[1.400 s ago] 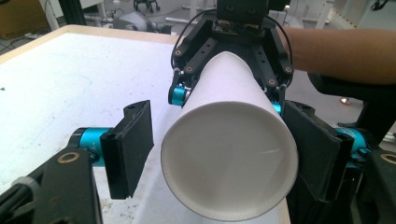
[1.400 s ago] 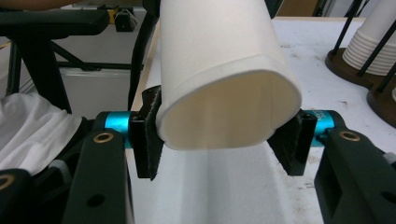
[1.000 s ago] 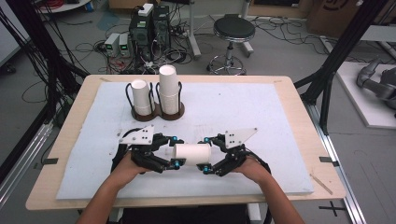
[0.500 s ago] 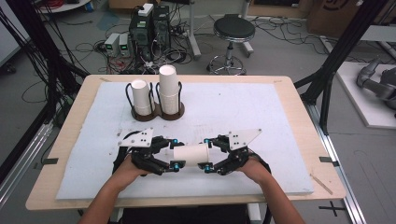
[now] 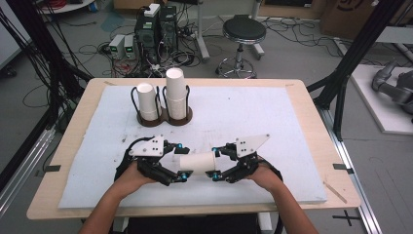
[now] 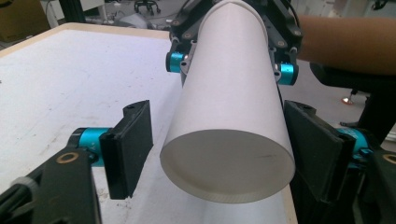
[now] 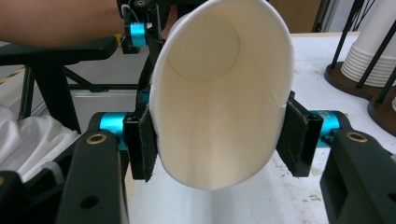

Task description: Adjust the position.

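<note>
The paper cup (image 5: 197, 161) lay level above the table's (image 5: 292, 87) near edge, its long axis running between both grippers, mouth end squeezed in the right gripper (image 5: 217, 164), while the left gripper's (image 5: 181, 161) jaws, just opened, flanked its base unpressed.

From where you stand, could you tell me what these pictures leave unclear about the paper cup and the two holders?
- Stacked white paper cups in the dark round holders: high view, too small to count.
- Same stack: right gripper view, cut off by the edge.
- White paper cup: left gripper view, it hides the right gripper's fingers behind it.
</note>
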